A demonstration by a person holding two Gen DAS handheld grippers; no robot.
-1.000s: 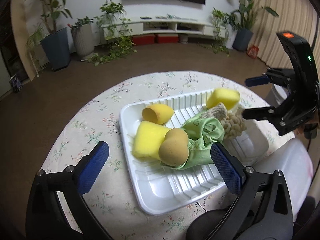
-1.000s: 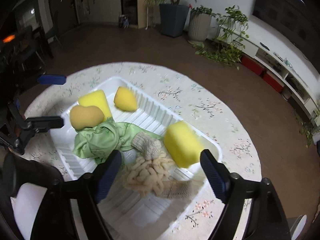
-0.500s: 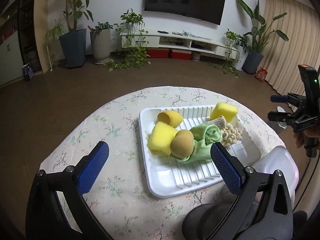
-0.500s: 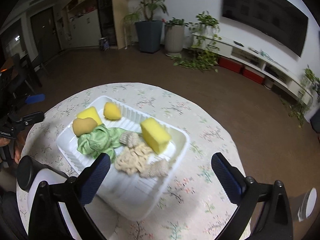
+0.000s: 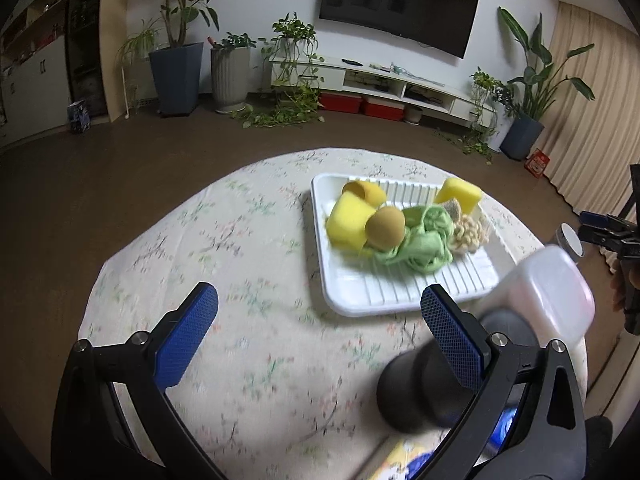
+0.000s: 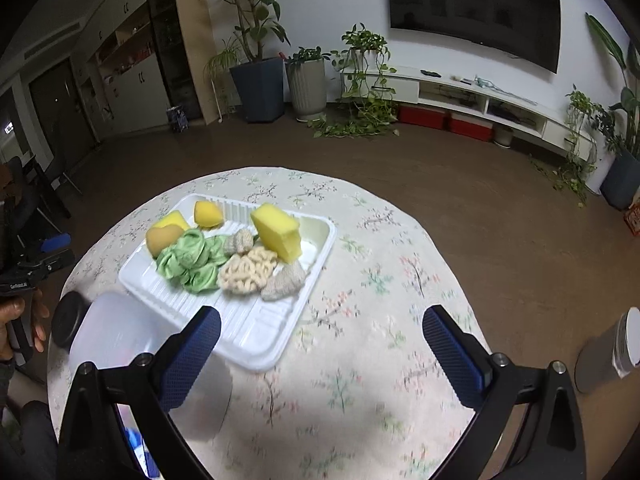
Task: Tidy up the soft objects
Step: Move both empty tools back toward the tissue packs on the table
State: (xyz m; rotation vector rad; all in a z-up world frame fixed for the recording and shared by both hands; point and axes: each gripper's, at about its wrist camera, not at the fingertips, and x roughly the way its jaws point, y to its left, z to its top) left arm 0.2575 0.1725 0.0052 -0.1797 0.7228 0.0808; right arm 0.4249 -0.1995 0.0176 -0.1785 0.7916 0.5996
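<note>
A white ribbed tray (image 5: 400, 296) (image 6: 248, 340) sits on the round floral table. It holds yellow sponges (image 5: 348, 220) (image 6: 278, 230), a tan heart-shaped sponge (image 5: 386, 228) (image 6: 162, 238), an orange sponge (image 6: 207, 214), a crumpled green cloth (image 5: 420, 240) (image 6: 192, 260) and a cream knitted piece (image 5: 470, 232) (image 6: 246, 270). My left gripper (image 5: 316, 336) is open and empty, held back above the table's near side. My right gripper (image 6: 320, 352) is open and empty, above the tray's near edge. Each gripper shows at the other view's edge (image 5: 608, 232) (image 6: 40, 260).
A translucent white jug with a black cap (image 5: 532, 308) (image 6: 116, 340) lies on the table beside the tray. A grey can (image 6: 612, 356) stands off to the right. Plants, a TV console and curtains ring the room.
Both grippers have pulled back and up from the tray, so it looks smaller and farther. Both stayed open and empty. The objects in the tray have not moved.
</note>
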